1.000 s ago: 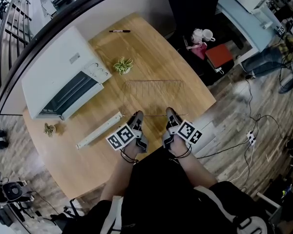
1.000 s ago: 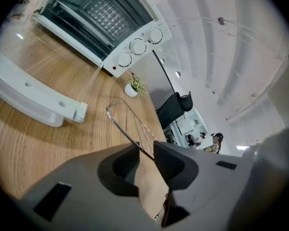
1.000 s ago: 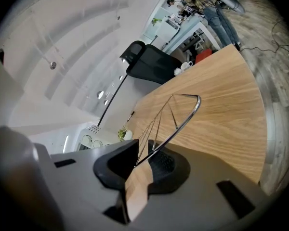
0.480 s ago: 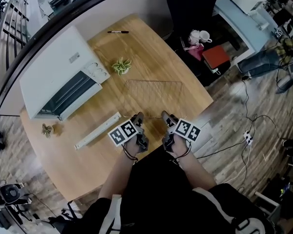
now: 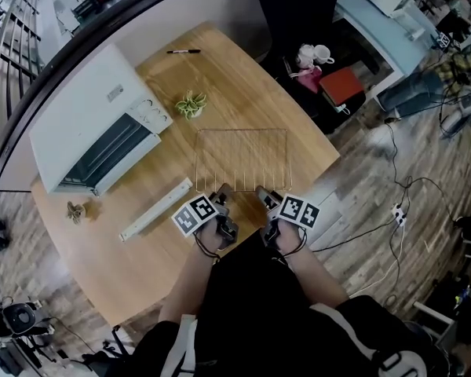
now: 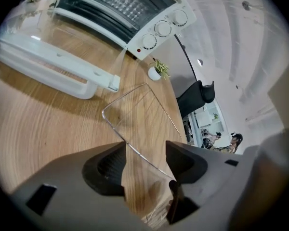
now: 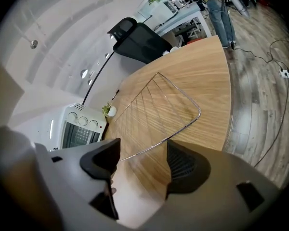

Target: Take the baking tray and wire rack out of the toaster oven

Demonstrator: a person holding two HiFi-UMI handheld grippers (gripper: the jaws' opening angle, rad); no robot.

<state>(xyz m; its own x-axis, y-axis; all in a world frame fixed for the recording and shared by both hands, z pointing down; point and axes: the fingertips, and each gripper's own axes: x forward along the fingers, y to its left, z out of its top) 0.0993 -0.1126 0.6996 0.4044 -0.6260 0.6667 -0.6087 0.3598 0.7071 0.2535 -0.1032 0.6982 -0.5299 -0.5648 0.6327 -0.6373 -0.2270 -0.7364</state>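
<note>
Seemingly almost finished, judging by the layout. Can count both items outside the boxy white toaster oven (image 5: 86, 120), parked at the far left of the pale wooden table (image 5: 243, 77) with its dark glass front turned toward the middle. Cannot see inside well enough to rule out leftovers.

Next in size: a thin silver wire rack (image 5: 242, 159), lying flat on the wood near the front edge, well apart from the oven. Then a long, shallow white baking tray (image 5: 157, 209), also on the table, between oven and rack. Taken for the task's tray by shape alone. Leaves little to do beyond drawing back, by the look of it.

Left hand-held gripper (image 6: 144, 160): jaws moderately apart, having just been opening, straddling the rack's near rim wire, with no pad clamping it as far as can be seen. Right hand-held gripper (image 7: 142, 162): spread wider, likewise just been opening, with the same near rim crossing the gap between the pads, unpinched. Gripping nothing, then, either one. Rack let go and resting by its own weight.

Smallest: a little green potted plant (image 5: 191, 104) just beyond the rack, beside the oven's knobs, and a black marker pen (image 5: 184, 51) near the far edge.
</note>
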